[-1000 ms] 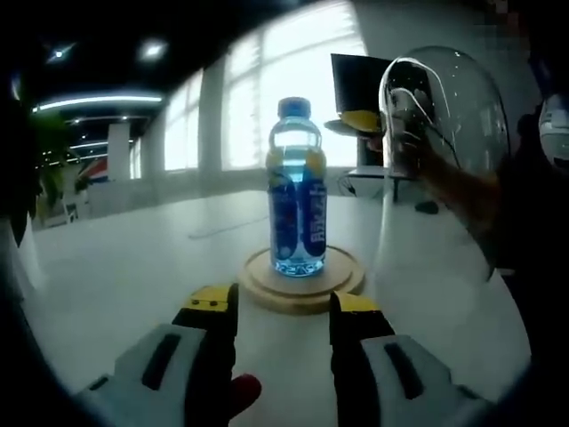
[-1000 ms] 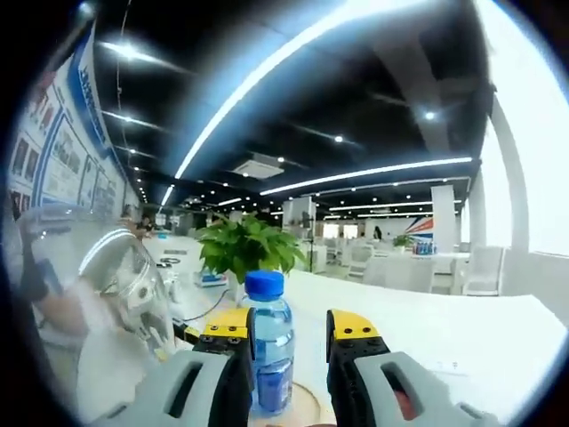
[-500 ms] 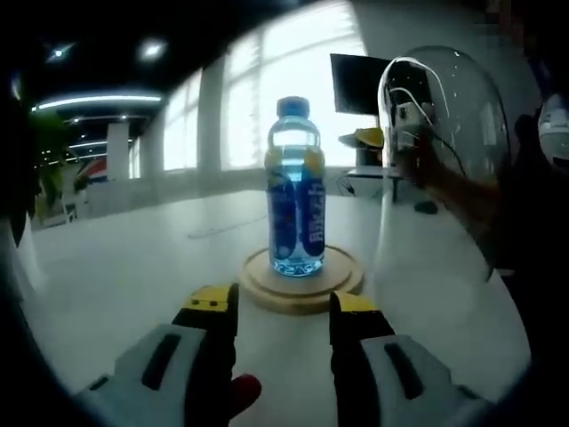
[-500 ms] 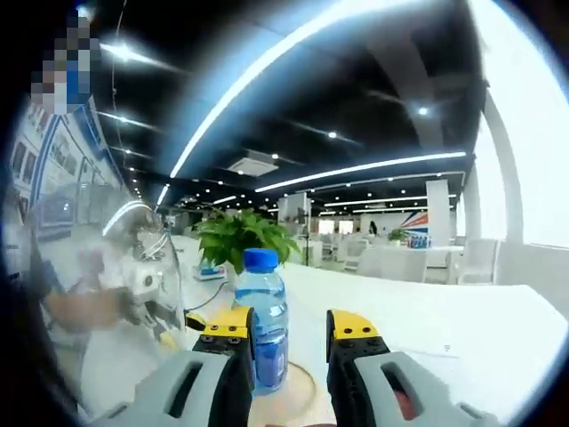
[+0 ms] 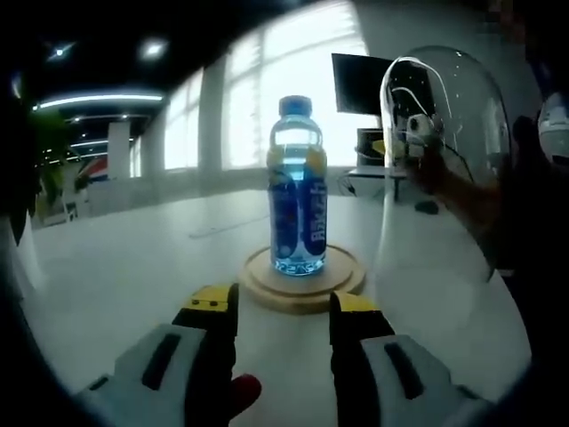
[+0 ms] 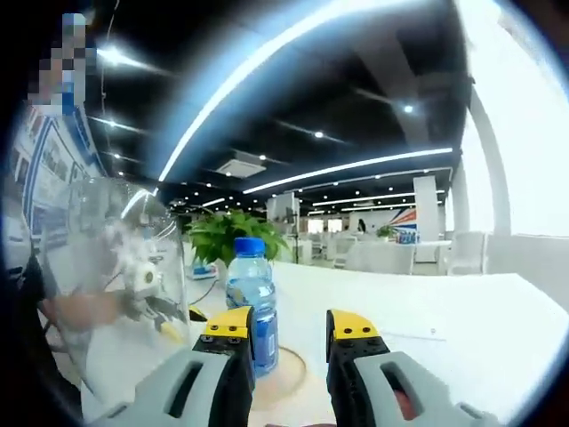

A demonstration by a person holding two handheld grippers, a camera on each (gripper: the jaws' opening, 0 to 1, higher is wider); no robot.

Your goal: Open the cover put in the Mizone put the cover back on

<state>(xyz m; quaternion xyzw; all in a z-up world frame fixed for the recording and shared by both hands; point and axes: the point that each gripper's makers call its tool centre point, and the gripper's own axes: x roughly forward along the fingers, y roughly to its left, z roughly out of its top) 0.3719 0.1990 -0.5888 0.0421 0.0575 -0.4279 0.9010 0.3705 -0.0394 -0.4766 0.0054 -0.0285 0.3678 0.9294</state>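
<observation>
My glass dome cover (image 5: 440, 160), right of frame, looks fragile and slippery; both hand-held grippers gape empty.

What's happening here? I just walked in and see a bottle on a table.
A person is working with two handheld grippers. The bottle stands upright on a round wooden base on the white table. The glass dome is off the base, standing to one side. The left gripper sits open and empty short of the base. The right gripper is also open, holding nothing. The cover isn't back on yet.
</observation>
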